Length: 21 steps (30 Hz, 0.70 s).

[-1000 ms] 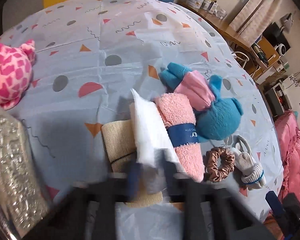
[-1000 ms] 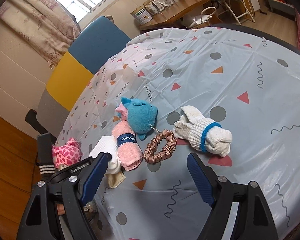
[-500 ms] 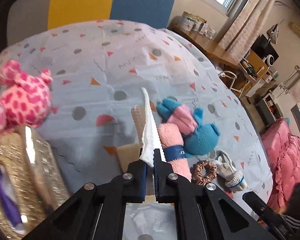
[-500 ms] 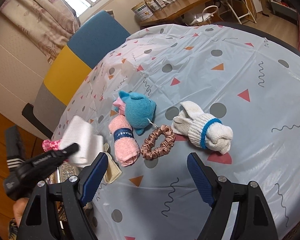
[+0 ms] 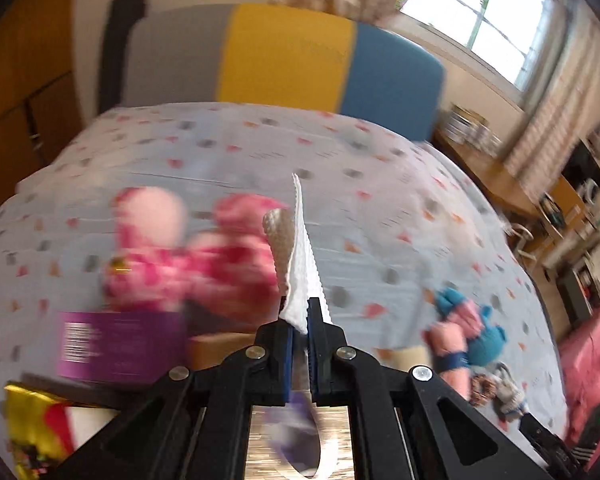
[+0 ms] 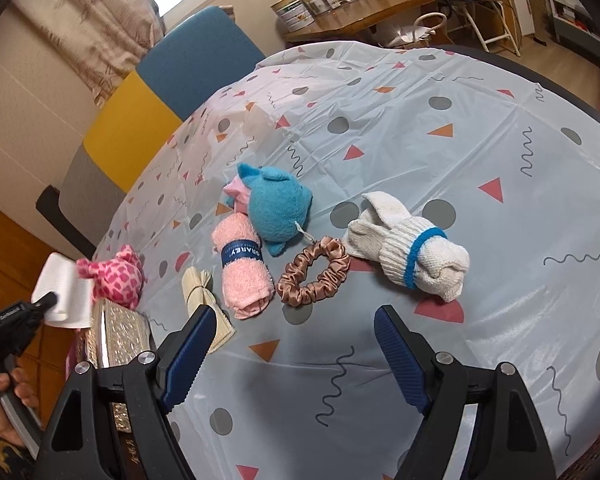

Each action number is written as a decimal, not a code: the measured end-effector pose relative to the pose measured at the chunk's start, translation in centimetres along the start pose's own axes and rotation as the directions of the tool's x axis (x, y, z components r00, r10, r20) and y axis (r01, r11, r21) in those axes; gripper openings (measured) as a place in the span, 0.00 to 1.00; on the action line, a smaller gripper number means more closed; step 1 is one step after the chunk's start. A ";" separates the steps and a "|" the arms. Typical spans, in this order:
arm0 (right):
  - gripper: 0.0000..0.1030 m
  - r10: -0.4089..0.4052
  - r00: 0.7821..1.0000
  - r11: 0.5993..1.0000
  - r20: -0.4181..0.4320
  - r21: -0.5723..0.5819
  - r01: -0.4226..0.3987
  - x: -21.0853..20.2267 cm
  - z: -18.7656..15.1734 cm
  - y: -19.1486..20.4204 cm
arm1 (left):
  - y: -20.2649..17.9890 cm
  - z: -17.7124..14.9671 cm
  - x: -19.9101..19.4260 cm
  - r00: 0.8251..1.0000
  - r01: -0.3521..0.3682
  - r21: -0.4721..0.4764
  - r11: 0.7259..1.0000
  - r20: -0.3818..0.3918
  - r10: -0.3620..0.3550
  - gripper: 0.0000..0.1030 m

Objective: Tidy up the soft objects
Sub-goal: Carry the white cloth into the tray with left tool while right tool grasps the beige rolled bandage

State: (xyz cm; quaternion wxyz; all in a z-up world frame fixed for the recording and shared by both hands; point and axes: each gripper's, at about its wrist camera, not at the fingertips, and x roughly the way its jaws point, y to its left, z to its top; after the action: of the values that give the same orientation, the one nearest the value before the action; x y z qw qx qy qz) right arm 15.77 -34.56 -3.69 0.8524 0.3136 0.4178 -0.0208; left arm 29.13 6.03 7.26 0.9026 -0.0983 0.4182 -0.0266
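My left gripper (image 5: 299,330) is shut on a white folded cloth (image 5: 301,264), held up in the air above a glittery silver box (image 6: 118,326); the cloth also shows in the right wrist view (image 6: 64,290). The pink spotted plush (image 6: 116,276) sits on the table just behind the box. A beige rolled cloth (image 6: 204,296), a pink rolled towel (image 6: 244,268), a blue plush (image 6: 278,210), a brown scrunchie (image 6: 314,272) and white socks with a blue band (image 6: 416,248) lie on the table. My right gripper (image 6: 292,356) is open and empty above the table, near the scrunchie.
A patterned tablecloth (image 6: 440,120) covers the round table. A grey, yellow and blue chair back (image 5: 284,60) stands at the far side. A purple packet (image 5: 116,346) and a yellow packet (image 5: 36,428) lie near the box. A wooden desk (image 6: 360,12) stands beyond.
My left gripper has lifted the white cloth off the table and swung it left over the silver box. The right gripper has barely moved.
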 end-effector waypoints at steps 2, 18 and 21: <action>0.80 -0.012 1.000 1.000 -0.003 -0.015 0.012 0.1 -0.1 0.2 | 3.0 0.1 -0.8 0.999 -0.039 -0.031 0.999 0.016 0.040 0.06; 0.80 -0.040 0.996 0.964 -0.076 -0.264 0.019 2.1 -2.1 5.3 | 15.2 -11.2 -7.5 0.996 -0.084 -0.148 0.985 0.019 0.088 0.06; 0.80 -0.029 0.993 0.936 -0.117 -0.351 -0.014 3.3 -3.0 7.8 | 16.3 -14.1 -8.6 0.997 -0.075 -0.168 0.983 0.007 0.077 0.06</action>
State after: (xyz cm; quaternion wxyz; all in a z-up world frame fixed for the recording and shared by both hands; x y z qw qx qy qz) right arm 18.13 -25.88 -3.46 0.8680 0.1553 0.4665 0.0697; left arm 12.28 20.91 1.61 0.8942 -0.1581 0.4165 0.0440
